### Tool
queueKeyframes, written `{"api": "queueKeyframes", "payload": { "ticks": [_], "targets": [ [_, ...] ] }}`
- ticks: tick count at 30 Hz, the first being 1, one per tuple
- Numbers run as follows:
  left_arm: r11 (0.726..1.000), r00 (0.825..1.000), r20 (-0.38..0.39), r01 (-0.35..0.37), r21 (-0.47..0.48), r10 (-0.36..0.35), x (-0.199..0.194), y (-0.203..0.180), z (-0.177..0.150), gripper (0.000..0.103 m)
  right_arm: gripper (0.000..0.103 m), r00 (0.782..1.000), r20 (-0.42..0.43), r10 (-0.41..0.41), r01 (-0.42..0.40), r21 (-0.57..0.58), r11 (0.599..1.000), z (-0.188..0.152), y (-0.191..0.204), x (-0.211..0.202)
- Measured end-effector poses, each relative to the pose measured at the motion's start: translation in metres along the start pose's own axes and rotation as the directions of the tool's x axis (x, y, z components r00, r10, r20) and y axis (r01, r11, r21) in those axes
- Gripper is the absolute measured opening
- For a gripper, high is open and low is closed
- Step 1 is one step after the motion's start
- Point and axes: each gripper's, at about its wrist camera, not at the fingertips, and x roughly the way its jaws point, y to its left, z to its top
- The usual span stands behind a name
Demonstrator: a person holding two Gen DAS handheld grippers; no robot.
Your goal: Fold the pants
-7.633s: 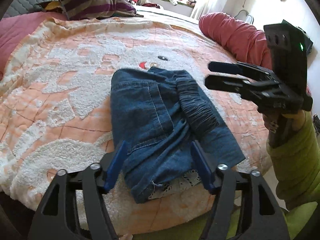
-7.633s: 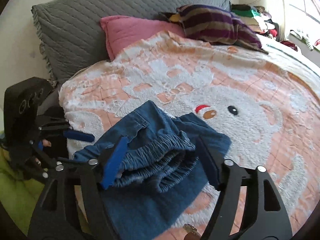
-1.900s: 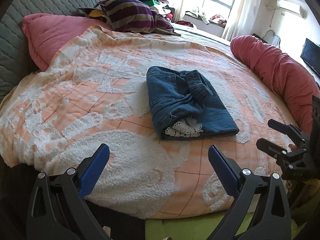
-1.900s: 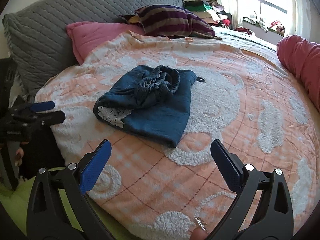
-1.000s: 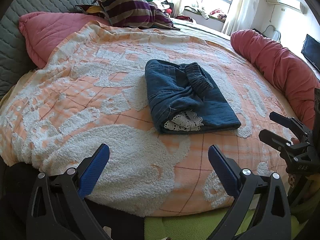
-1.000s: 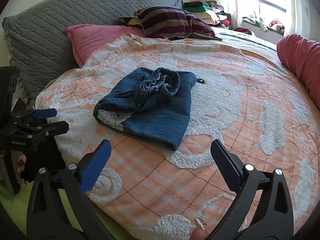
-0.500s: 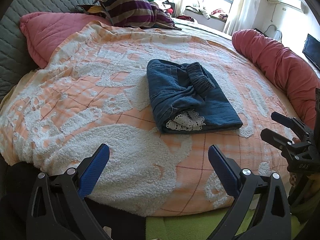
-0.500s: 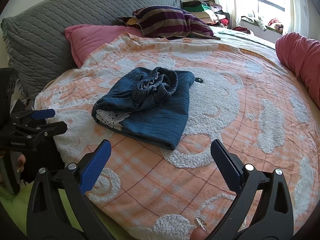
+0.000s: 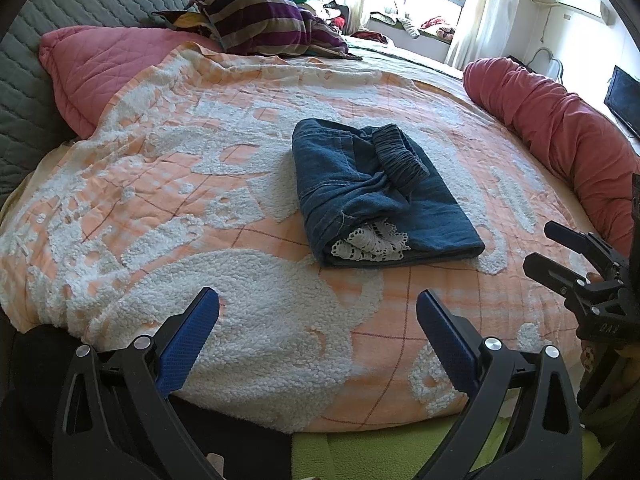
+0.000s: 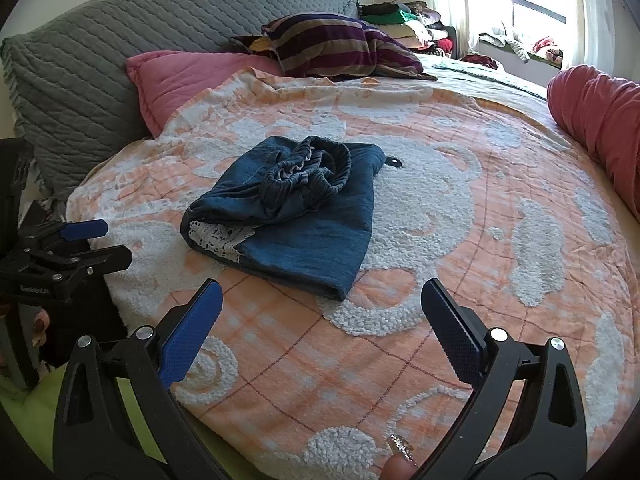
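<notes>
Folded pants at the centre of the left wrist view, lying on the orange-and-white blanket that covers the bed. The denim is doubled into a compact rectangular bundle; the gathered elastic waistband sits on top toward the upper part of the bundle, and a white lace trim shows at its open lower edge. In the right wrist view the same bundle lies centre-left, with the waistband bunched rather than flat.

The left hand-held gripper fills the bottom of its own frame, blue pads spread wide apart and gripping nothing. The right hand-held gripper stands likewise, fingers wide, empty; it also appears at the right edge of the left view. Both are held near the bed's lower edge, well apart from the pants, which suggests the fold is judged finished and the tools are kept clear so as not to disturb it.

Background: pink pillow at upper left, striped pillow at top centre, red bolster at right. The loose waistband is the one part likely to spring open if the bundle is lifted.
</notes>
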Motion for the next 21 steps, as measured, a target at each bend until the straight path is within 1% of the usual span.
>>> {"api": "queueKeyframes", "payload": {
  "ticks": [21],
  "targets": [
    [1.0,1.0,-0.002,-0.003,0.003,0.003,0.0001,0.0001,0.0001,0.098,0.094,1.0,0.003,-0.012,0.012,0.009,1.0,-0.0021,-0.0015,-0.0024]
  ]
}}
